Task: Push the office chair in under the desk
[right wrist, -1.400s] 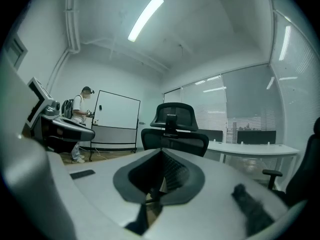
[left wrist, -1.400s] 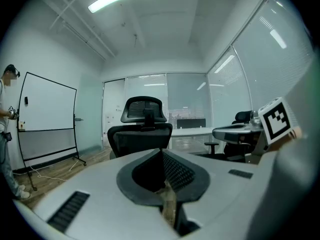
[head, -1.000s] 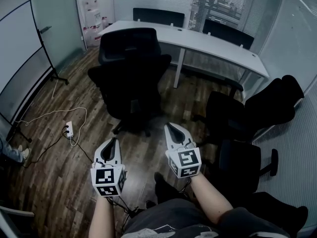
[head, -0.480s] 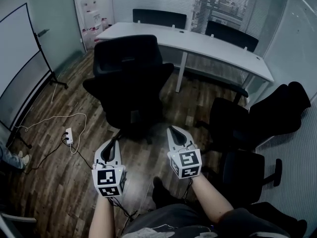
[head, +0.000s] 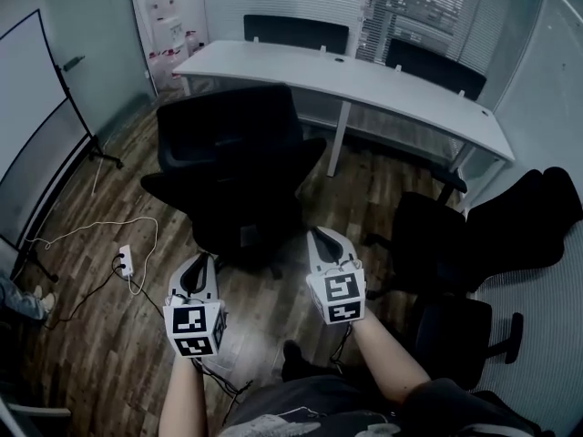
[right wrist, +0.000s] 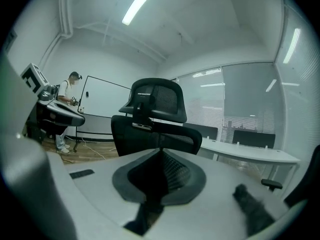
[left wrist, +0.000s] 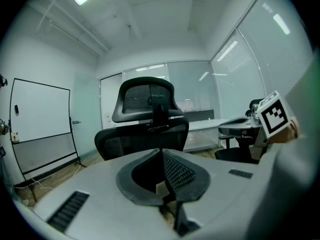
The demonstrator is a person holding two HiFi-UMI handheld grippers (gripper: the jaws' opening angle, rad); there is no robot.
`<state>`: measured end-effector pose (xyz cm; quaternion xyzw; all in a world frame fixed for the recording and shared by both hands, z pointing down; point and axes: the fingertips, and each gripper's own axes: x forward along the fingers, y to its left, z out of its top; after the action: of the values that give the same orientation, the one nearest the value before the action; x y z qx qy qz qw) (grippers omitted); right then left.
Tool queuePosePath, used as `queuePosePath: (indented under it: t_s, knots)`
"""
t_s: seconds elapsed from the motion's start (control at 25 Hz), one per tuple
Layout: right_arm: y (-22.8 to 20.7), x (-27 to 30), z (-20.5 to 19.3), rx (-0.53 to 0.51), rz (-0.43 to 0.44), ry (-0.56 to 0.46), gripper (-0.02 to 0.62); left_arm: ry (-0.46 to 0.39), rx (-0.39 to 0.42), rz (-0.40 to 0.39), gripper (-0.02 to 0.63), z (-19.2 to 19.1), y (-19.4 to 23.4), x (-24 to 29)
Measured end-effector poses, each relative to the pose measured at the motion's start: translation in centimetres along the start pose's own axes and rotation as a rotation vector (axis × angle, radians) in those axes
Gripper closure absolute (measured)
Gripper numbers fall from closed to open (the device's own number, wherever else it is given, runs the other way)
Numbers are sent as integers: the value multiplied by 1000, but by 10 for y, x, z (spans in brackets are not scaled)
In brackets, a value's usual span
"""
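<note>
The office chair (head: 232,167) stands at the centre of the head view on the wood floor (head: 100,335), its backrest and headrest turned toward the person. It sits in front of the left half of the white desk (head: 364,80), which runs across the upper part of the frame, and its seat is not under the desk top.

Both grippers are held low in the frame, side by side and apart from the chair. The left gripper (head: 204,262) is clenched with nothing between its jaws. The right gripper (head: 321,237) is likewise clenched and empty. Each gripper view looks past its closed jaws at the chair's mesh back.

A whiteboard (head: 27,144) stands at the left edge, with a power strip (head: 126,262) and its cable on the floor below it. More black chairs (head: 437,244) crowd the right side, and two others (head: 296,33) sit behind the desk.
</note>
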<state>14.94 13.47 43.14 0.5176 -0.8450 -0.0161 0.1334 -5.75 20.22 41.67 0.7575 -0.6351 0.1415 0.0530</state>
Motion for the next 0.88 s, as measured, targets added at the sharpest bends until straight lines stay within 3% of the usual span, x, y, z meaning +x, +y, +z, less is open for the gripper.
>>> queuePosePath:
  t_s: [0.16,0.32,0.52,0.68,0.88]
  knots:
    - [-12,35,-7,3,23,61,571,8,-11,40,582,3,11,23]
    - [-21,64,-4,-32,48,72,565,13,32,88,581,8,17,46]
    - [-32,87,5,-115,52,73,435,19,54,136,580,10,34,60]
    - [-43,100,6,-131,27,95,383,16,66,145,468,15,46,69]
    - [-47,118,6,-162,-2,116,356,2,136,168,393,22,67,84]
